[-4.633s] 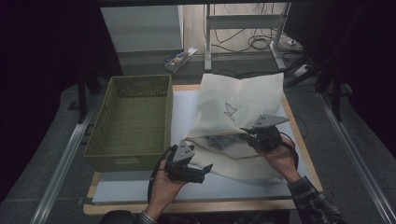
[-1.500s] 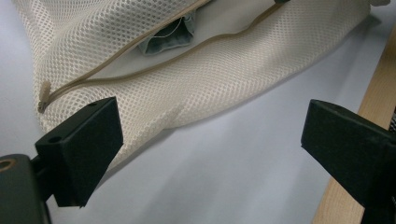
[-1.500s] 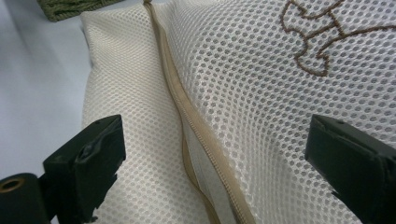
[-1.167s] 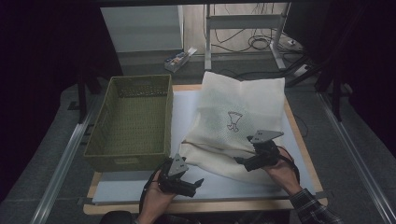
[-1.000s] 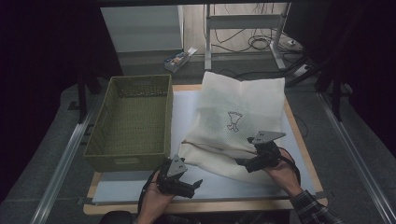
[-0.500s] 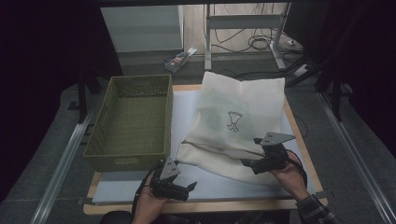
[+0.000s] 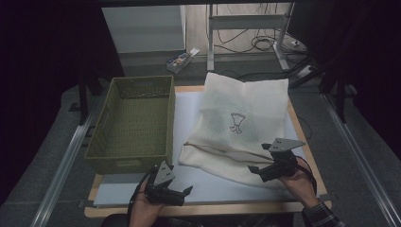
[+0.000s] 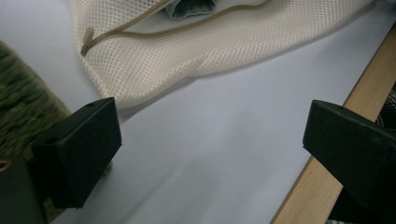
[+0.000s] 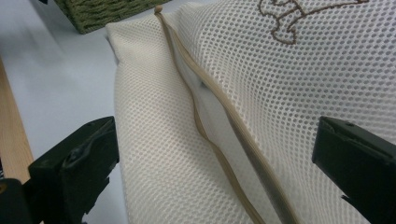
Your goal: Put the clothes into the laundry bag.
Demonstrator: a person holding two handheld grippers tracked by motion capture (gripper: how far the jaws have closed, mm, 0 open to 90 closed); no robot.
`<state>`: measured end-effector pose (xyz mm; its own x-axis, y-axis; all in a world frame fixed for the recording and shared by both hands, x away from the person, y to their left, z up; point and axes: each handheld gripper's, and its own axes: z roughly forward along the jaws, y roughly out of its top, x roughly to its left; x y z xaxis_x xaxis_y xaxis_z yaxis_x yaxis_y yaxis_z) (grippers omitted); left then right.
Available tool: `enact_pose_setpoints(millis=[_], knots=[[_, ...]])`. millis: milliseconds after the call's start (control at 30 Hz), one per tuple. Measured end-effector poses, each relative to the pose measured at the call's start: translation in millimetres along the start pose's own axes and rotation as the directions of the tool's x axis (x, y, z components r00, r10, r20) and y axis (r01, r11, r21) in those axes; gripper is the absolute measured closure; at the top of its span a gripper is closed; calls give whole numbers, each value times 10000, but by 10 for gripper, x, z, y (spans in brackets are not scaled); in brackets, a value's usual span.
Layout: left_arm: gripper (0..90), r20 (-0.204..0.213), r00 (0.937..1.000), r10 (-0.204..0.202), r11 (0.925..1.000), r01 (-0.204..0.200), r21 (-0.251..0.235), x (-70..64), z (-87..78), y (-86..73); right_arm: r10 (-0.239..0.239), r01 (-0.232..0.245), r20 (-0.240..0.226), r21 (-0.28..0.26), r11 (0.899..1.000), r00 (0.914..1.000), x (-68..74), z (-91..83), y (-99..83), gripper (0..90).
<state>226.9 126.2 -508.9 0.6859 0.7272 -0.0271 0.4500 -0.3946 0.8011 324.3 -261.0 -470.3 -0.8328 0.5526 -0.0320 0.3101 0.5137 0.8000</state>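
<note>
A cream mesh laundry bag (image 7: pixel 241 127) with a brown embroidered figure lies on the white table mat (image 7: pixel 208 182). Its tan zipper (image 9: pixel 219 140) runs along the near edge, partly parted, and a bit of blue-grey cloth (image 8: pixel 191 7) shows inside. My left gripper (image 7: pixel 177 196) is open over bare mat near the front edge, left of the bag's corner (image 8: pixel 140 60). Over the bag's near right part my right gripper (image 7: pixel 255 170) hovers open, the jaws straddling the zipper with nothing held.
An empty green woven basket (image 7: pixel 132 125) stands on the left of the mat, close to my left gripper. The wooden table edge (image 8: pixel 322 186) runs along the front. A small box (image 7: pixel 182 57) and a metal stand with cables lie beyond the table.
Both grippers have drawn back toward the front edge, away from the bag's opening. The left one moved down and left off the bag. The bag now lies flatter.
</note>
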Motion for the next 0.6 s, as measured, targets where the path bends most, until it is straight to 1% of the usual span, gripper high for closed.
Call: enact_pose_setpoints(millis=[233,333,600], knots=[[40,-149,9997,-192,9998,192,-12,31,-65,-59,88,-88,124,-41,10000,9999,4,-65,-41,0],[40,-177,9996,-200,9998,201,21,33,-76,-74,156,-154,181,-66,9999,9997,-1,-96,-65,0],[40,-437,9988,-209,9997,213,88,46,-131,-138,311,-308,314,-81,9995,9990,-13,-176,-138,0]])
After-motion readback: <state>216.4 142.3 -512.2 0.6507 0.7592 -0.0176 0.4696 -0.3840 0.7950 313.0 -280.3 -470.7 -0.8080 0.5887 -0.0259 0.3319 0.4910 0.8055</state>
